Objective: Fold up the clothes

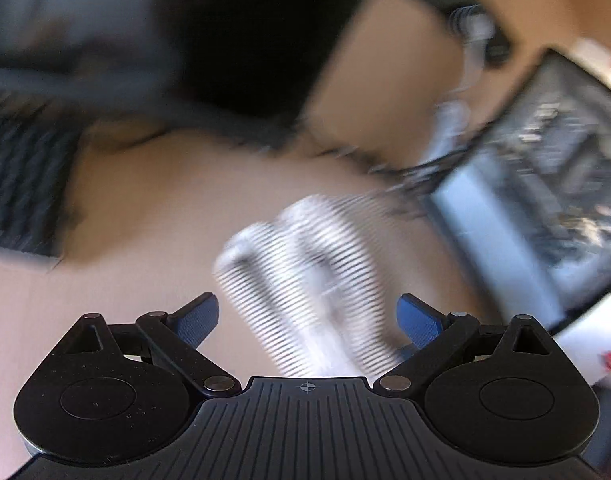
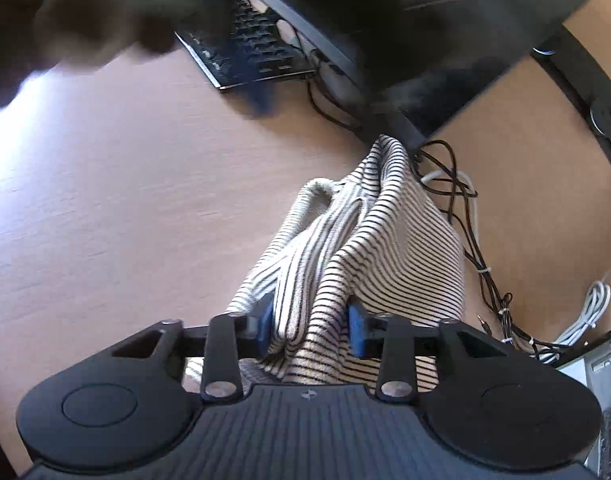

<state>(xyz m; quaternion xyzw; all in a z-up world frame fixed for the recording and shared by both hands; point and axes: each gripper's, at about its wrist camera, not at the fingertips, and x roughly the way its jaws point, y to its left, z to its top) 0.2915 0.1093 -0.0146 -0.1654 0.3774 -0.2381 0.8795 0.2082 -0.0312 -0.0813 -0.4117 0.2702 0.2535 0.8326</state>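
A white garment with thin black stripes hangs bunched from my right gripper, whose blue pads are shut on its folds above the wooden desk. In the blurred left wrist view the same striped garment shows ahead between the fingers of my left gripper, which is wide open and empty, its blue pads clear of the cloth.
A black keyboard and a monitor stand lie at the back of the desk. Black cables and a coiled white cable lie right of the garment. A dark box stands at the right.
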